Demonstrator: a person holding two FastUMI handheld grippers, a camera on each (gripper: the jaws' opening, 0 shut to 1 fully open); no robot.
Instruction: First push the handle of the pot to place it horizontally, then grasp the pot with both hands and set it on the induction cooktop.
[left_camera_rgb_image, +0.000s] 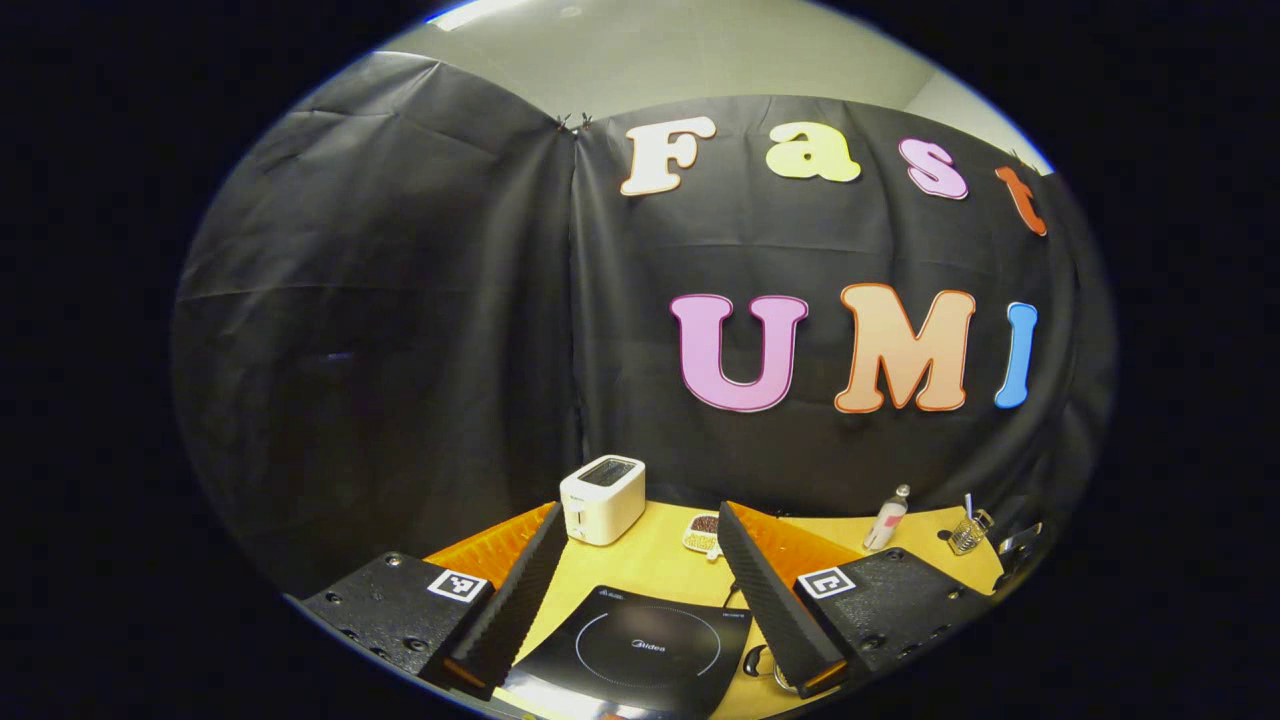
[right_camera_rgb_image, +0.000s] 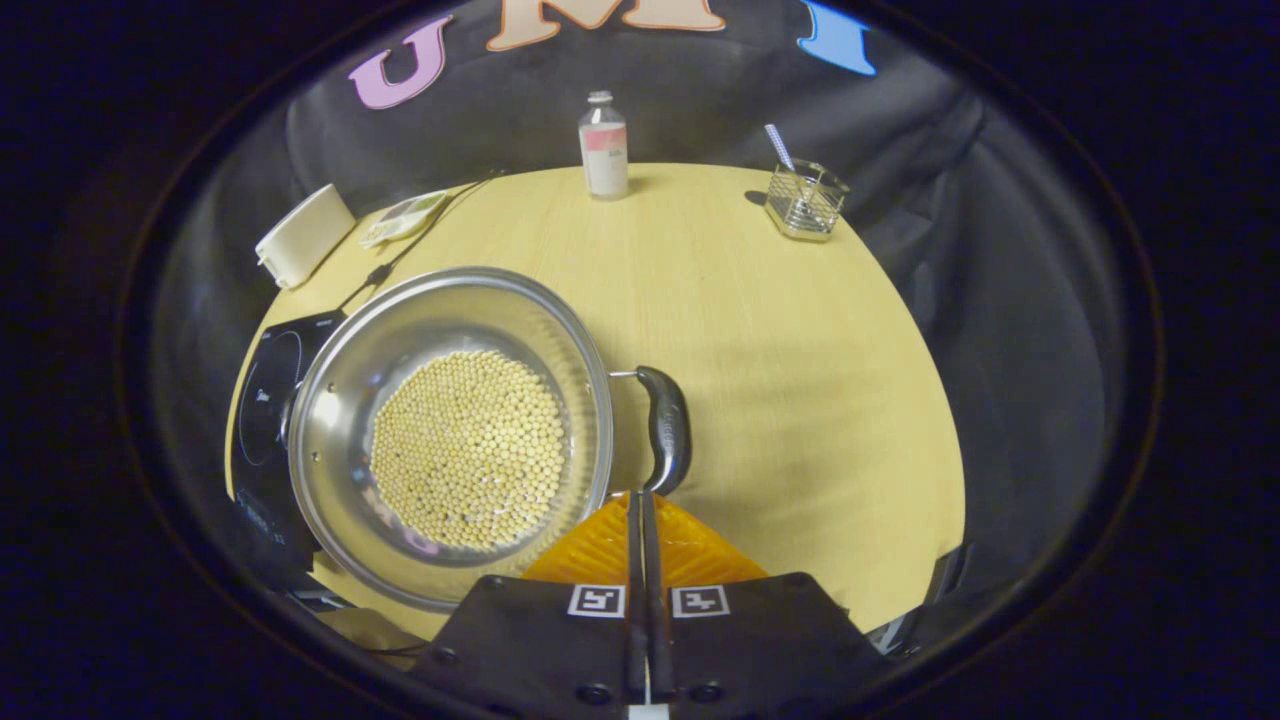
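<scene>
Left gripper, jaws wide, above the induction cooktop. Right gripper, jaws closed together, tips at the pot handle; pot beside cooktop at the surface's left edge.

one pot (holding many small pale beads), one induction cooktop, one toaster, one bottle, one glass holder, one small dish, all on one tabletop.
</scene>
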